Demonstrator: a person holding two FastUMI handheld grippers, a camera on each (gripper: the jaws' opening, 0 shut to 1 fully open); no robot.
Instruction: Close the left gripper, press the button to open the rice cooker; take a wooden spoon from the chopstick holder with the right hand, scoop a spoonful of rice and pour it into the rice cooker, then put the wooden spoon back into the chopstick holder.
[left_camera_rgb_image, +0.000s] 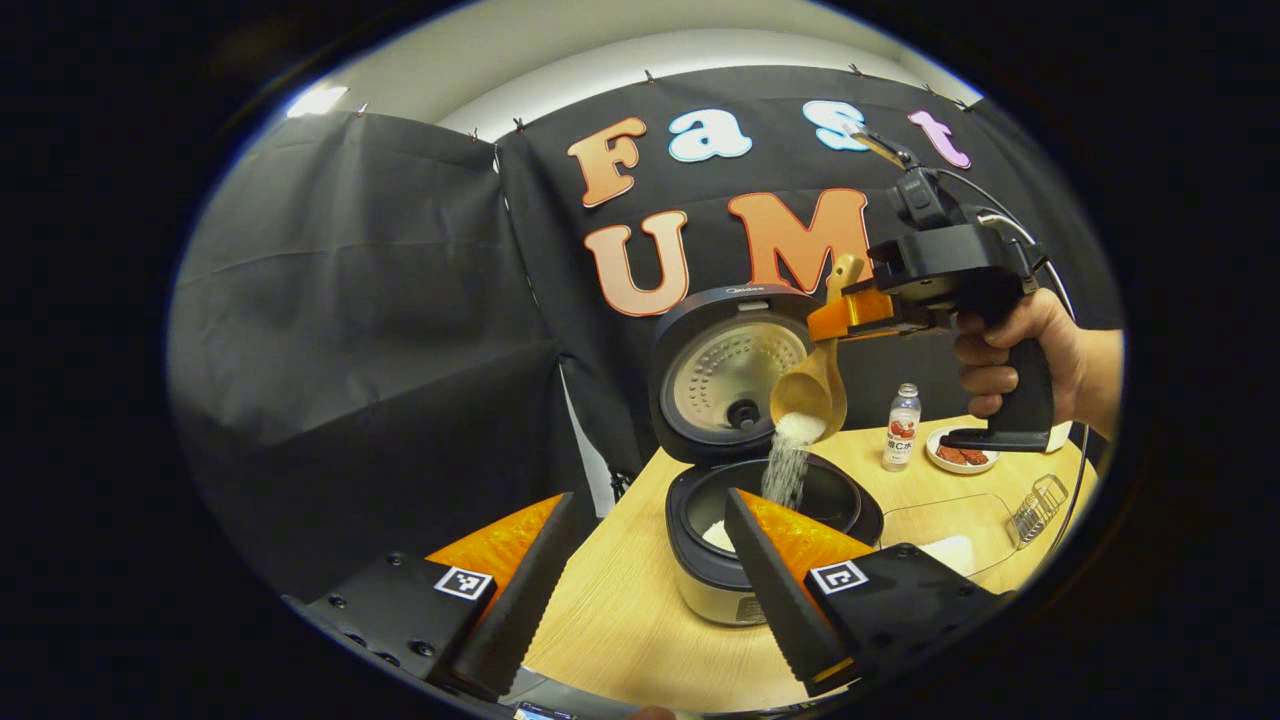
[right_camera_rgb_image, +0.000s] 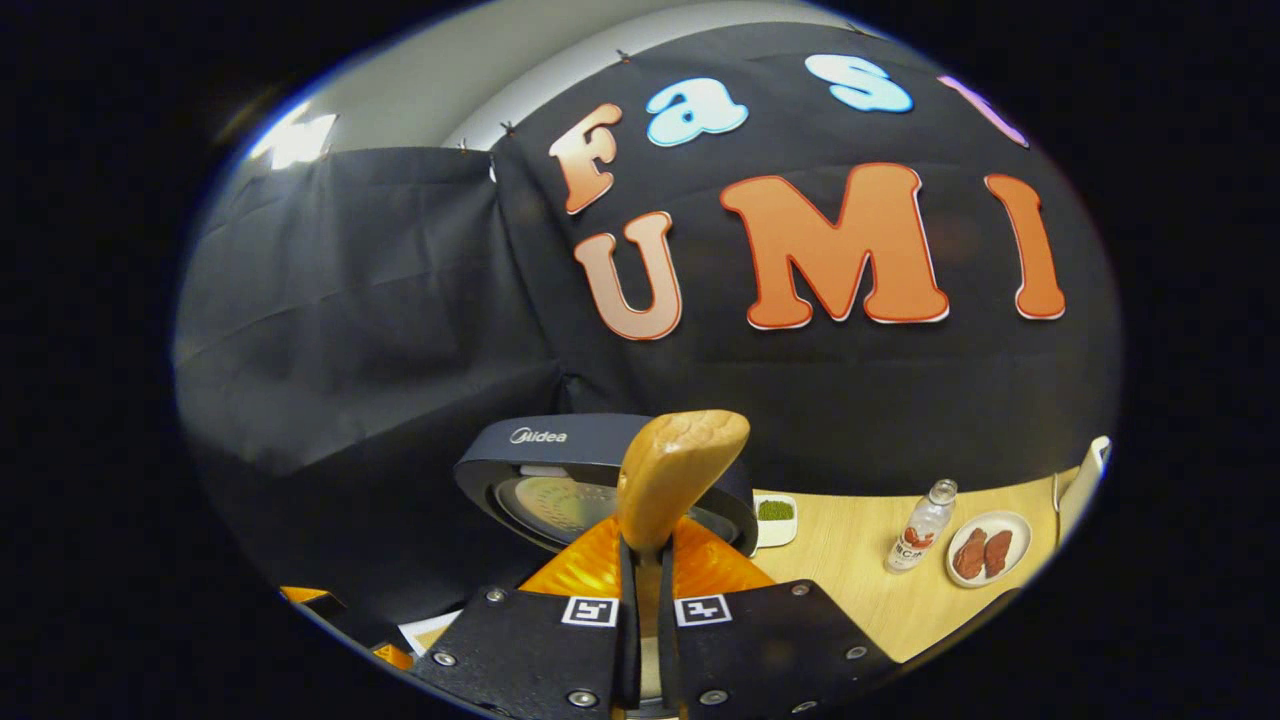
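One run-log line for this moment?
step: pouring rice | right tool: shut on wooden spoon | left tool: open | black rice cooker: lid open

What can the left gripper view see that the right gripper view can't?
The left gripper view has the spoon bowl tipping rice into the cooker pot, plus the hand holding the right gripper, a wire rack and the open left gripper.

The right gripper view has the spoon handle pinched between its fingers and a small green dish.

Both have the cooker lid, the bottle and the plate.
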